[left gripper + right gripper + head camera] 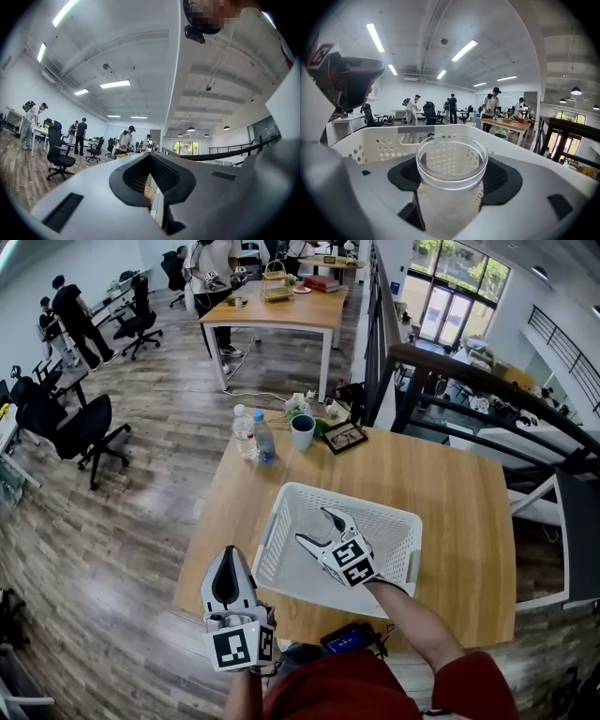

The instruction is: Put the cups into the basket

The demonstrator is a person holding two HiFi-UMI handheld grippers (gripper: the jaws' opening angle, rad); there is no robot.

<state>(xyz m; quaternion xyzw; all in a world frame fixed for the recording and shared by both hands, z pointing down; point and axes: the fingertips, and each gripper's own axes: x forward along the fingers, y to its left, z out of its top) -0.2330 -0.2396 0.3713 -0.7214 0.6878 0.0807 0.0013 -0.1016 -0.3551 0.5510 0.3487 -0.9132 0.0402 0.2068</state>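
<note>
gripping clear cup (pixel 450 185) between right fingers (pixel 509 180)

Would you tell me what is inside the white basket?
Only the right gripper holding a clear cup shows inside the basket; the floor beneath them is covered.

No legible text, labels or numbers anywhere.

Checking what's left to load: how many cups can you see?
2. A clear cup in the right gripper's jaws, inside the basket; a blue cup on the table, beside the bottles. More may be hidden.
</note>
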